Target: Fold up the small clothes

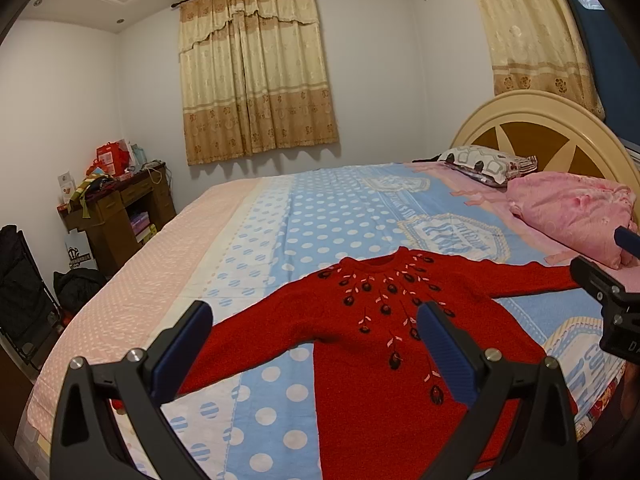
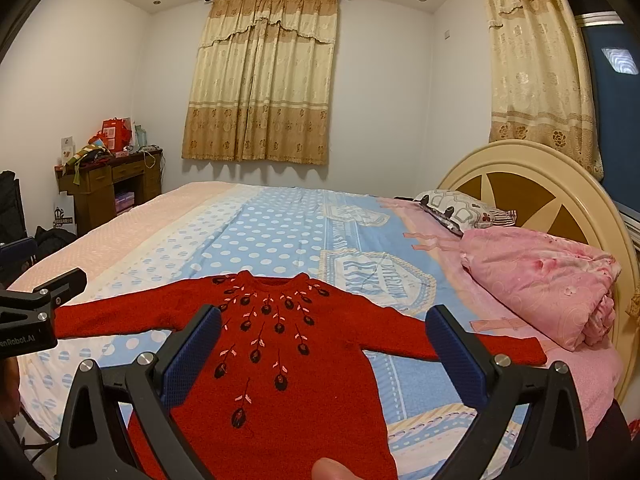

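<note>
A red sweater (image 2: 304, 360) with dark embroidered flowers lies on a blue bedsheet (image 2: 272, 240) dotted white.

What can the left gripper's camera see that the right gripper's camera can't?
Only the left wrist view shows the right gripper at its edge. Only the right wrist view shows the left gripper and a fingertip at the bottom. Both show the red sweater spread flat on the polka-dot bedsheet, sleeves out, plus the pink quilt.

Left tool (image 2: 24, 320) body: partial white lettering "enRobot.AI".
</note>
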Motion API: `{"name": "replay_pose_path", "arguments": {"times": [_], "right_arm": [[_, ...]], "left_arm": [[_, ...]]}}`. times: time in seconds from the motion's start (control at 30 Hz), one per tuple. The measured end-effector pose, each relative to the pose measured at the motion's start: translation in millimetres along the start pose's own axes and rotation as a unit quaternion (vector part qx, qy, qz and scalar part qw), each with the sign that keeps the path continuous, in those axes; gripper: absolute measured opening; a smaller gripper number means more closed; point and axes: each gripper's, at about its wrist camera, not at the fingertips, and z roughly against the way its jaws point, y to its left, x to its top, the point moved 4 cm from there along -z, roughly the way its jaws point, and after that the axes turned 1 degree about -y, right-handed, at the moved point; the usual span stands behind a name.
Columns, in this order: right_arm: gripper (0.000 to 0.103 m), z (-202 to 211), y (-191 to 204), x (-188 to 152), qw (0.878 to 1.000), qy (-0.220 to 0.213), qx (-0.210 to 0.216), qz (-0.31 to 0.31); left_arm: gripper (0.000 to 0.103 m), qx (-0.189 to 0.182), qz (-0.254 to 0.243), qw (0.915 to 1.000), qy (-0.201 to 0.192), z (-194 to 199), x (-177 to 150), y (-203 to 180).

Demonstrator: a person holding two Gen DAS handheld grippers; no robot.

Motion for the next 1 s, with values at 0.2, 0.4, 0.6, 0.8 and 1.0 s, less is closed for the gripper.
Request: {"name": "replay_pose_path", "arguments": {"times": [0.2, 0.4, 0.6, 0.8, 1.0], "right_arm": [[0.102, -0.3, -1.3, -0.8, 1.000, 0.001, 0.001, 0.000], [0.102, -0.5, -1.4, -0.8, 1.000, 0.001, 0.001, -0.001], [0.102, -0.6, -1.2, -0.7, 1.000, 0.002, 0.001, 0.000], [0.102, -0.7, -1.0, -1.2, 1.000, 0.002, 0.001, 0.000], [0.102, -5.4, -1.7, -6.3, 1.000, 0.008, 0.001, 0.000]], "left_arm": [[0.103, 0.000, -0.001, 1.0000, 0.000, -0.2, 0.3, -0.1], [0.103, 0.000, -0.001, 1.0000, 0.000, -0.2, -0.1, -0.9], [0.103, 0.000, -0.001, 1.0000, -0.001, -0.2, 0.7, -0.7], [0.103, 0.001, -0.002, 1.0000, 0.000, -0.5, -0.5, -1.8], [0.103, 0.000, -0.005, 1.0000, 0.007, -6.2, -3.4, -4.9]]}}
